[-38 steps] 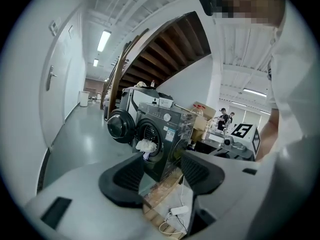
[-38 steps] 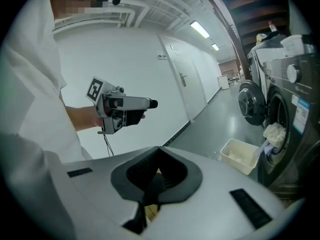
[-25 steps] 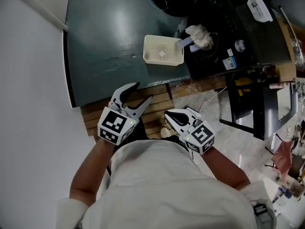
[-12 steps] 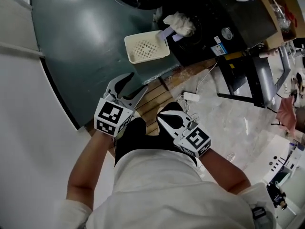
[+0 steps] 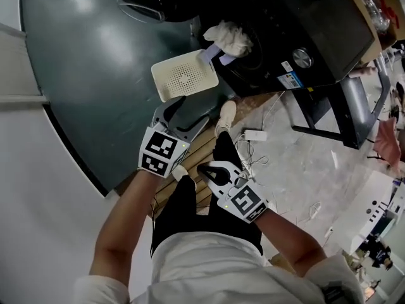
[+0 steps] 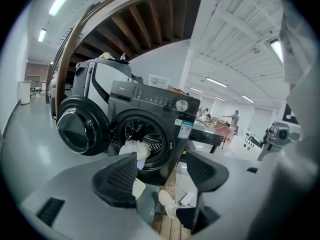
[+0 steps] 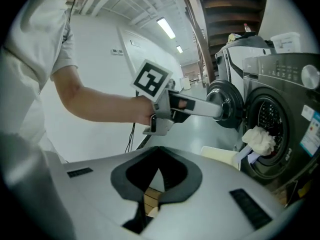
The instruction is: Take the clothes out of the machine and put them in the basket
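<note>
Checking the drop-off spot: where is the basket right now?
Head view: the cream basket sits on the grey floor, left of the washing machine, just ahead of the left gripper.

The glossy grey-green floor (image 5: 82, 62) under me carried the white perforated basket (image 5: 185, 75), which sat just in front of the dark washing machine (image 5: 285, 24). A strip of wooden slats (image 5: 197, 145) ran along the edge of that floor, and my pale shoe (image 5: 224, 114) stood at its far end. To the right, on pale stone flooring (image 5: 304, 170), lay a white adapter (image 5: 255, 135) with its cable.
</note>
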